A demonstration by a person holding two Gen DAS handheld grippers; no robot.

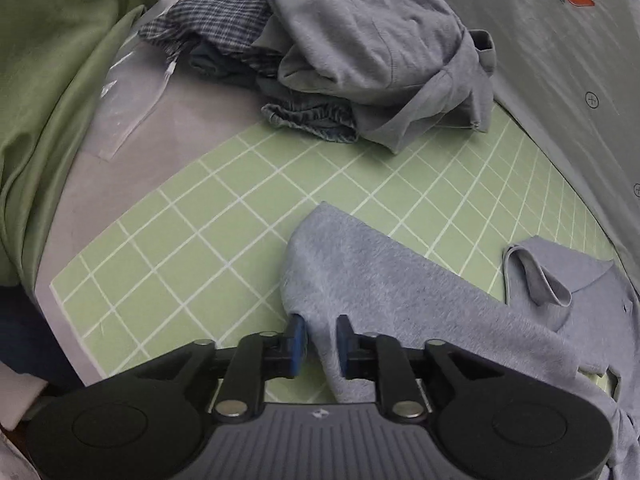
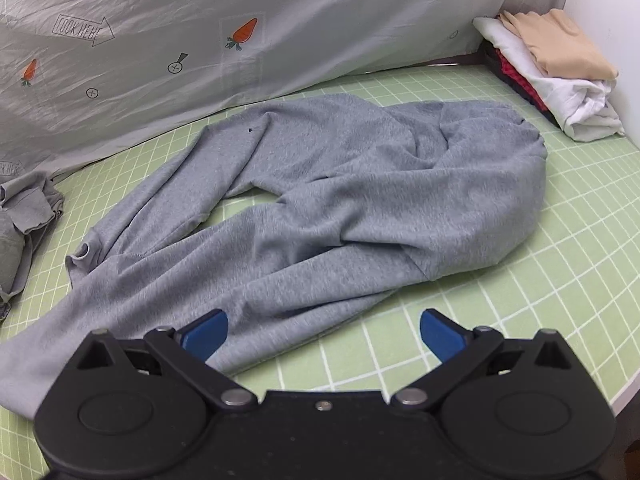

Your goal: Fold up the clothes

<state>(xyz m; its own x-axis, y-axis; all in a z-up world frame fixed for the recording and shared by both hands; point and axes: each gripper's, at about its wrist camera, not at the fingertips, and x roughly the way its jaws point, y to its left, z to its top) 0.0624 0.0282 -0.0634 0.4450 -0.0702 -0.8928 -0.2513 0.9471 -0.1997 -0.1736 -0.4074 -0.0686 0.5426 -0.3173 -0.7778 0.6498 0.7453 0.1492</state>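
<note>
A grey long-sleeved garment lies crumpled on the green grid mat, its legs or sleeves trailing toward the left. My left gripper is shut on an end of this grey garment, with fabric pinched between its blue pads. My right gripper is open and empty, hovering over the garment's near edge; its left pad sits above the cloth, its right pad above bare mat.
A heap of unfolded clothes, grey and checked, lies at the far end of the mat. A carrot-print sheet borders the mat. Folded clothes are stacked at the far right corner. Green fabric hangs at left.
</note>
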